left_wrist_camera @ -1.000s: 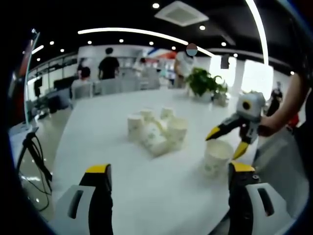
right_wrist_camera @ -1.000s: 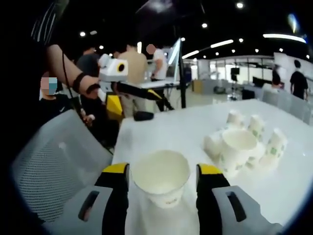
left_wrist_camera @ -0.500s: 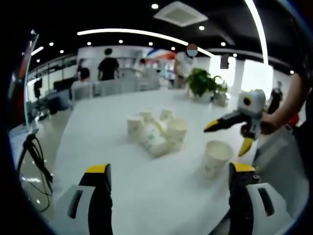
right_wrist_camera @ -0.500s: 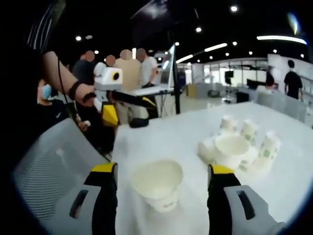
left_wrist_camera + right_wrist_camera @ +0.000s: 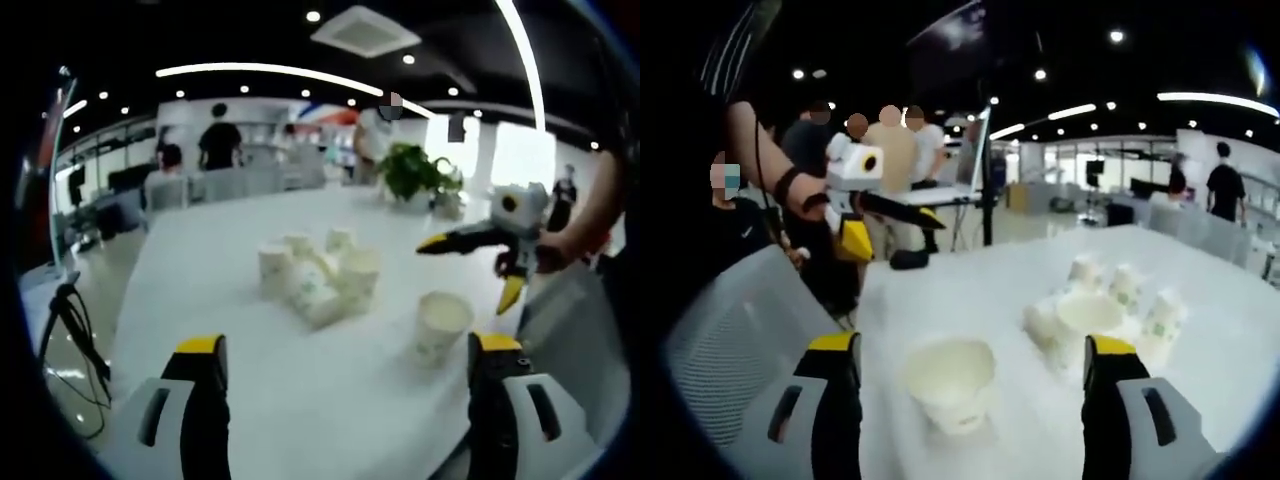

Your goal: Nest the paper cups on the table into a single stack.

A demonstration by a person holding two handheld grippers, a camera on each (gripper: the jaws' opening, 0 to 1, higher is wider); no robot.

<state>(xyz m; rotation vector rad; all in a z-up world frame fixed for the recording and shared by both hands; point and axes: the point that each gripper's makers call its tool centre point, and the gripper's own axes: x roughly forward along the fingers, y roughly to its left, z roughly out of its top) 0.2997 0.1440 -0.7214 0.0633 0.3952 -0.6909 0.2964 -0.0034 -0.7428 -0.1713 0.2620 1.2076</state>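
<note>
A single white paper cup (image 5: 948, 382) stands upright near the table's edge, also seen as the lone cup (image 5: 437, 325). My right gripper (image 5: 970, 345) is open, its jaws wide apart on either side of this cup without touching it. Farther along the white table (image 5: 220, 300) is a cluster of paper cups (image 5: 315, 275), some upright and some lying on their sides; the same cluster (image 5: 1100, 315) appears beyond the single cup. My left gripper (image 5: 348, 345) is open and holds nothing. The right gripper (image 5: 470, 270) hovers above the lone cup. The left gripper (image 5: 890, 228) is held in the air at the left.
A potted plant (image 5: 415, 170) stands at the table's far end. A grey mesh chair (image 5: 730, 340) is at the table's near edge. Cables and a stand (image 5: 70, 320) are on the floor to the left. People stand in the background.
My right gripper's jaws have spread away from the single cup and drawn back and up from it. The cup stays on the table. The left gripper has barely moved.
</note>
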